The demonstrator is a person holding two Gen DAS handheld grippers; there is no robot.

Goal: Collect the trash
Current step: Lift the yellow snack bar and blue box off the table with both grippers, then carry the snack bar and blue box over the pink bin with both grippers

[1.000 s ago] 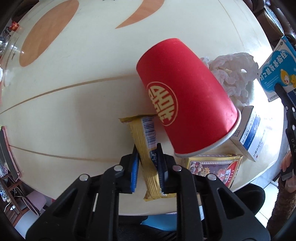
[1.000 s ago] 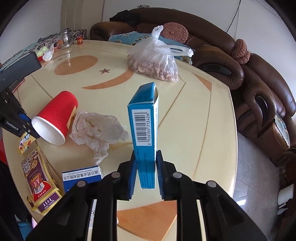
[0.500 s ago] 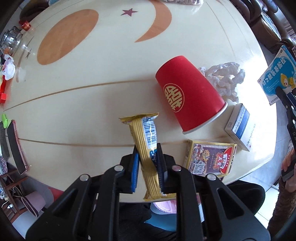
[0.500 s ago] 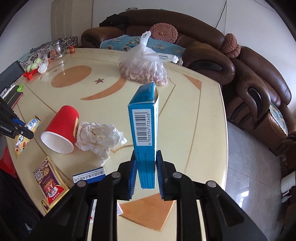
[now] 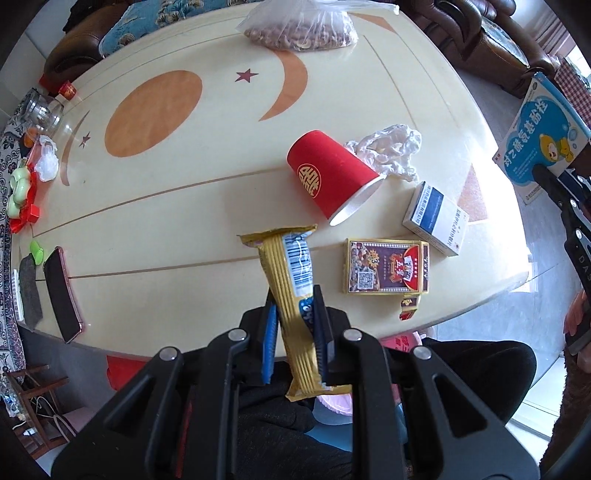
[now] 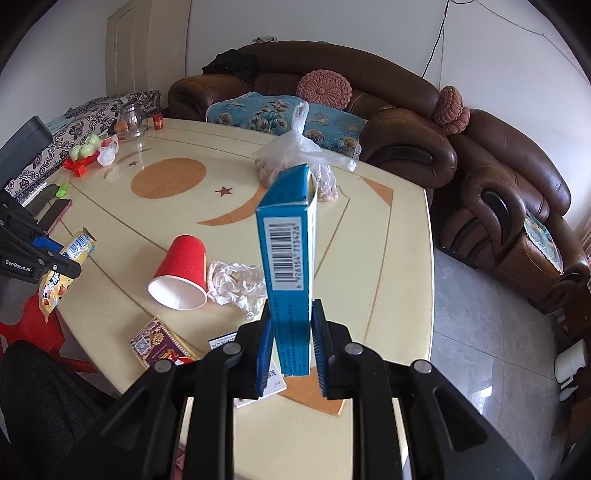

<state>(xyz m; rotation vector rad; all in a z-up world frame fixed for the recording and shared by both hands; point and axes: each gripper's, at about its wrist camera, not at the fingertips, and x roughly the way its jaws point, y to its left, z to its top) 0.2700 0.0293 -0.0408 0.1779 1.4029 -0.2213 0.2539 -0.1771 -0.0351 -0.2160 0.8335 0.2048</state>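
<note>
My left gripper (image 5: 294, 334) is shut on a yellow snack wrapper (image 5: 290, 284), held high above the cream table (image 5: 155, 229). My right gripper (image 6: 290, 341) is shut on an upright blue medicine box (image 6: 286, 243); the same box (image 5: 539, 138) shows at the right edge of the left wrist view. On the table lie a tipped red paper cup (image 5: 328, 173), a crumpled clear plastic wrapper (image 5: 391, 149), a white and blue box (image 5: 436, 218) and a card pack (image 5: 386, 271). The left gripper with its wrapper (image 6: 62, 269) appears at the left of the right wrist view.
A plastic bag of nuts (image 5: 303, 27) sits at the table's far side. A phone (image 5: 62, 295), a glass jar (image 5: 40, 110) and small toys (image 5: 22, 192) line the left edge. A brown sofa (image 6: 406, 122) stands behind the table, tiled floor (image 6: 480, 332) to its right.
Both grippers have risen away from the table with their loads, so the cup and boxes look smaller and more of the table and room shows.
</note>
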